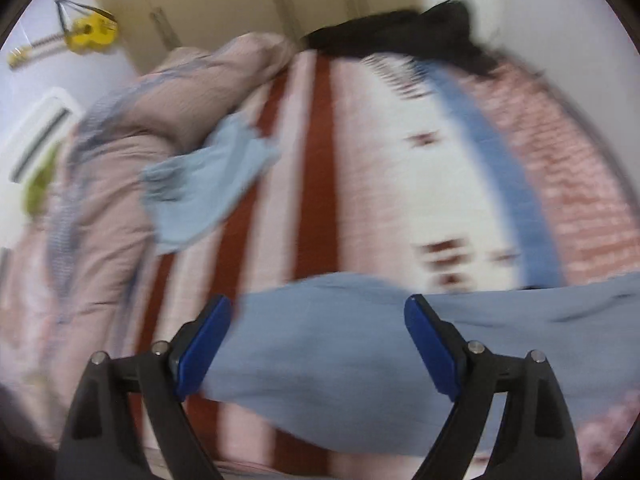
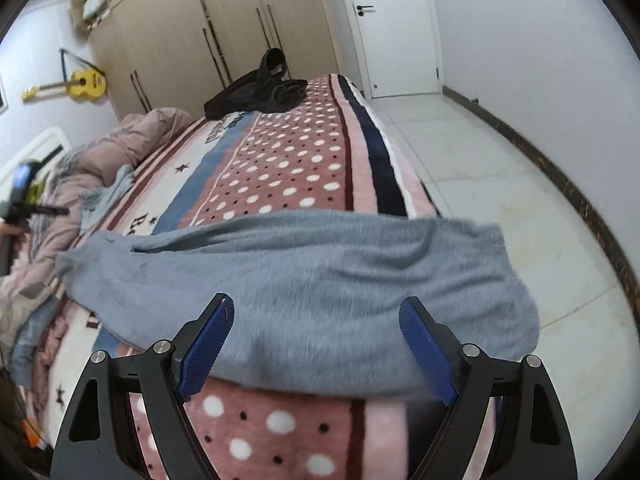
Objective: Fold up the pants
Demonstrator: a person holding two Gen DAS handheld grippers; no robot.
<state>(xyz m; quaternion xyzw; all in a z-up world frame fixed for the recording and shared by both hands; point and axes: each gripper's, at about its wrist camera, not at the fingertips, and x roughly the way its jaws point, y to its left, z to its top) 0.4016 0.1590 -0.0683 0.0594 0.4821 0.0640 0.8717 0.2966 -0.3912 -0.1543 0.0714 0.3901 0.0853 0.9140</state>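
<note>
Grey-blue pants (image 2: 304, 280) lie across the bed, stretched from left to right, one end hanging over the bed's right edge. My right gripper (image 2: 316, 344) is open and empty, just above the near side of the pants. In the blurred left wrist view the pants (image 1: 340, 344) lie across the striped blanket, and my left gripper (image 1: 318, 344) is open and empty over them. The left gripper also shows in the right wrist view (image 2: 24, 192) at the far left.
The bed has a pink patterned blanket (image 2: 288, 168). A pink duvet (image 2: 120, 140) is heaped at the left, with a light blue cloth (image 1: 208, 184) beside it. Dark clothes (image 2: 260, 92) lie at the far end. White floor tiles (image 2: 500, 184) are on the right.
</note>
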